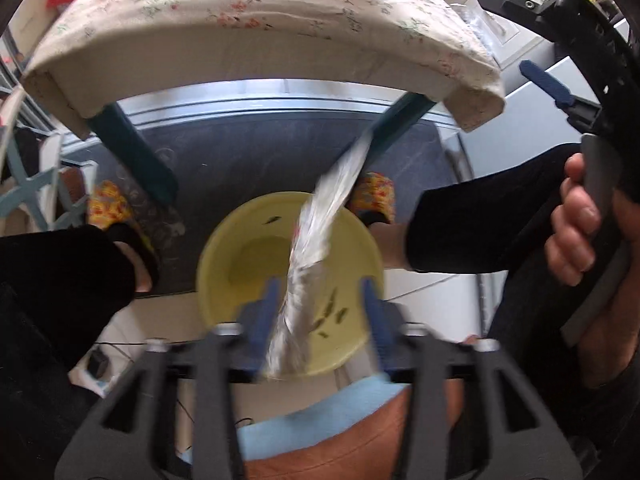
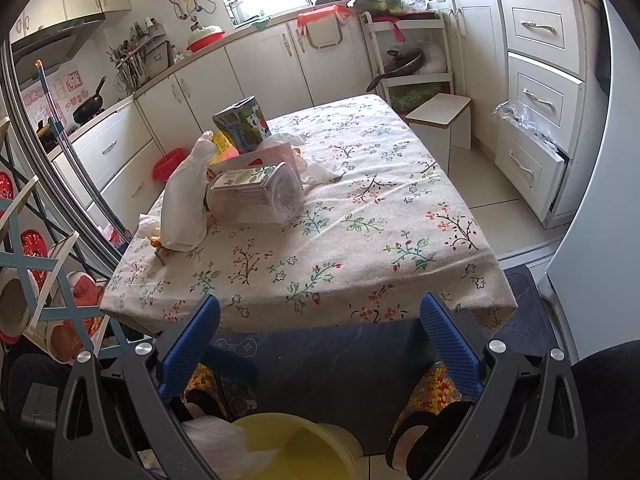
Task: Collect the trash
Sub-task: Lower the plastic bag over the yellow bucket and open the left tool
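Under the near edge of the table (image 1: 256, 76), on the left, my foot sits in a bright knitted slipper (image 1: 106, 204) on the dark mat (image 1: 256, 152). Just right of that, below my left gripper (image 1: 322, 292), stands the yellow bin (image 1: 224, 248) on the floor. My left tongs are parted, their blue pads (image 1: 270, 300) off the crinkled silvery wrapper (image 1: 316, 236), which lies blurred in the gap between them and stretches over the bin's mouth; I cannot tell whether it touches either pad. A few small dark scraps (image 1: 330, 310) lie inside the bin. Further right, my other hand (image 1: 576, 232) grips the handle of the right tool at the edge of that view. From the right wrist camera, my right gripper (image 2: 320, 344) stands wide with nothing between its pads, pointing toward the floral tablecloth (image 2: 360, 240). Toward the left of the cloth waits a cluster of rubbish: a white plastic bag (image 2: 186, 204), a clear plastic bottle (image 2: 260, 194) lying on its side, a green carton (image 2: 242, 124) tilted behind it, and crumpled tissue (image 2: 316, 170) just beside. The bin's yellow rim shows below my right jaws.
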`<action>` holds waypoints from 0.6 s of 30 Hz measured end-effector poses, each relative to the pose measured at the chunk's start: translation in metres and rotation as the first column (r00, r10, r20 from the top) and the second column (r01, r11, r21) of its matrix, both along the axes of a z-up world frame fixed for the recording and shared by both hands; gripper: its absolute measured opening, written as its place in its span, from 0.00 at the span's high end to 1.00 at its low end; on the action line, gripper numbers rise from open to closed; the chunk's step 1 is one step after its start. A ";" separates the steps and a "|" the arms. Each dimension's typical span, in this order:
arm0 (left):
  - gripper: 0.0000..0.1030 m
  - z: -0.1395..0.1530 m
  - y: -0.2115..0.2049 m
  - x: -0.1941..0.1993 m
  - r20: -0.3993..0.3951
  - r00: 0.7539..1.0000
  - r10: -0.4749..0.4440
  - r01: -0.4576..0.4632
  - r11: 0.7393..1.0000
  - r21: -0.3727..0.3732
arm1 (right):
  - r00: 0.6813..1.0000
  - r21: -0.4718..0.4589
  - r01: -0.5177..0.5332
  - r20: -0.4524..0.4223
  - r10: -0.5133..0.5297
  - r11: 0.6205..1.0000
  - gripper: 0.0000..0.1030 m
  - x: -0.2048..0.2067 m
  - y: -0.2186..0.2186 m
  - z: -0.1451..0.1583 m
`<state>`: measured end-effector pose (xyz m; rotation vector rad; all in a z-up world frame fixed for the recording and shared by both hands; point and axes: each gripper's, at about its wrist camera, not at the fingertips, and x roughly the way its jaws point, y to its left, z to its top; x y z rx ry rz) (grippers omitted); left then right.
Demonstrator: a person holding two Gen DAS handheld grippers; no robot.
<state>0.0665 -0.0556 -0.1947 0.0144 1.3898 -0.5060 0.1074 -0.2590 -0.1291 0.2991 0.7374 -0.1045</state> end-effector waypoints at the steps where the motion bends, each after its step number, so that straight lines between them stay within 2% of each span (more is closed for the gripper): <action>1: 0.48 0.002 0.001 0.000 0.017 1.000 0.000 0.000 1.000 0.003 | 1.000 0.001 -0.001 -0.002 0.001 1.000 0.07 0.000 0.000 0.000; 5: 0.44 0.018 0.008 0.001 0.120 0.992 0.028 -0.030 0.999 0.014 | 1.000 0.005 -0.013 0.001 0.013 1.000 0.07 0.000 0.002 0.000; 8: 0.40 0.041 0.019 0.007 0.252 0.965 0.079 -0.087 0.996 0.021 | 0.999 0.022 -0.039 0.022 0.038 0.999 0.07 0.000 0.005 0.002; 10: 0.32 0.062 0.029 0.015 0.352 0.928 0.126 -0.139 0.990 0.011 | 0.997 0.040 -0.062 0.041 0.060 0.997 0.07 0.002 0.010 0.006; 11: 0.30 0.075 0.036 0.020 0.409 0.899 0.159 -0.174 0.985 0.000 | 0.996 0.051 -0.074 0.045 0.072 0.996 0.07 0.004 0.013 0.007; 13: 0.27 0.090 0.048 0.033 0.473 0.855 0.213 -0.227 0.974 -0.028 | 0.992 0.087 -0.114 0.057 0.110 0.990 0.07 0.013 0.023 0.012; 15: 0.26 0.104 0.065 0.042 0.524 0.802 0.286 -0.292 0.954 -0.075 | 0.987 0.116 -0.153 0.062 0.147 0.981 0.07 0.026 0.036 0.015; 17: 0.25 0.111 0.079 0.046 0.547 0.763 0.344 -0.341 0.934 -0.111 | 0.982 0.148 -0.185 0.062 0.177 0.972 0.07 0.046 0.050 0.017; 18: 0.24 0.111 0.084 0.045 0.552 0.752 0.361 -0.356 0.927 -0.121 | 0.981 0.164 -0.193 0.064 0.185 0.967 0.07 0.058 0.056 0.018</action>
